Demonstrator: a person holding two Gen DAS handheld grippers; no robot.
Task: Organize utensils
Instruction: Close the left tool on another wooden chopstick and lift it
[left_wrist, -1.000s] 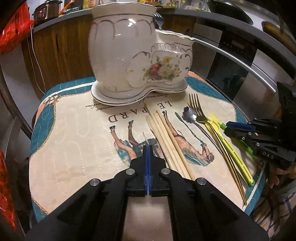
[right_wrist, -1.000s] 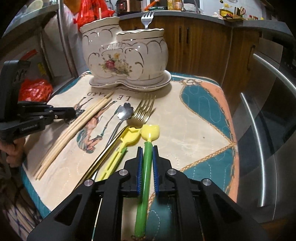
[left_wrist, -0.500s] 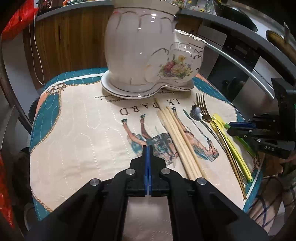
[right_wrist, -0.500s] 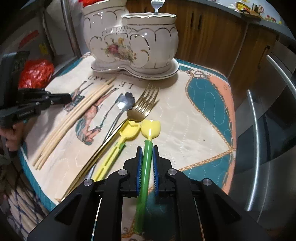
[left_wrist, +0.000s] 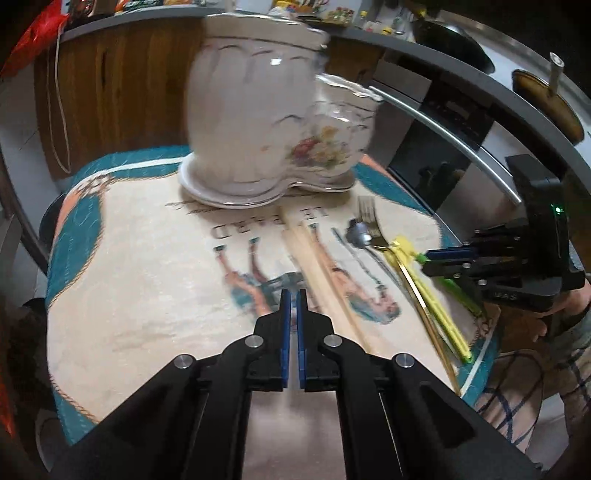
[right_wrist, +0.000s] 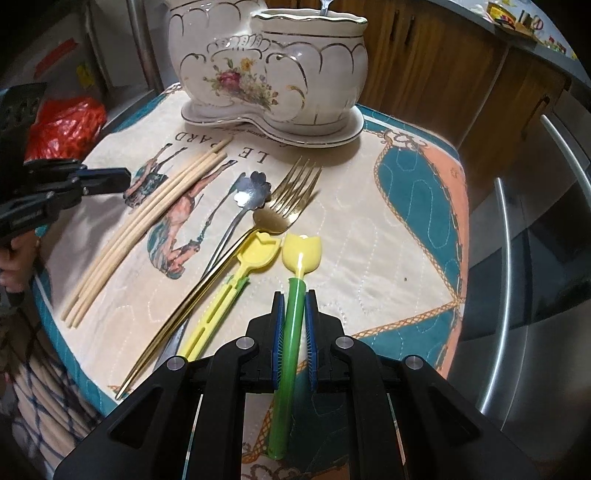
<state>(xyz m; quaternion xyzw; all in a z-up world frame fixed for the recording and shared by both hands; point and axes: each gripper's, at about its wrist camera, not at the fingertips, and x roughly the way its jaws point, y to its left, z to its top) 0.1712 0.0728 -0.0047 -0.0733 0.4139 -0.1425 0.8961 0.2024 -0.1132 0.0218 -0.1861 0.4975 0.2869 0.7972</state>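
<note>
A white floral ceramic utensil holder (right_wrist: 269, 66) with two cups stands on its saucer at the back of the cloth; it also shows in the left wrist view (left_wrist: 273, 122). On the cloth lie several wooden chopsticks (right_wrist: 147, 229), a silver flower spoon (right_wrist: 251, 192), a gold fork (right_wrist: 291, 199) and a yellow plastic spoon (right_wrist: 255, 254). My right gripper (right_wrist: 294, 295) is shut on the green handle of a yellow tulip spoon (right_wrist: 301, 251), lifted slightly. My left gripper (left_wrist: 291, 295) is empty, its jaws parted by a narrow gap, just left of the chopsticks (left_wrist: 325, 273).
The printed cloth (right_wrist: 413, 192) covers a small round table. Wooden cabinets (right_wrist: 443, 55) stand behind, a steel appliance with a bar handle (right_wrist: 535, 229) at the right, a red bag (right_wrist: 62, 125) at the left. A utensil handle sticks up from the holder.
My left gripper has parted slightly from fully shut and moved right toward the chopsticks. My right gripper has risen with the green-handled spoon, which has come up off the cloth.
</note>
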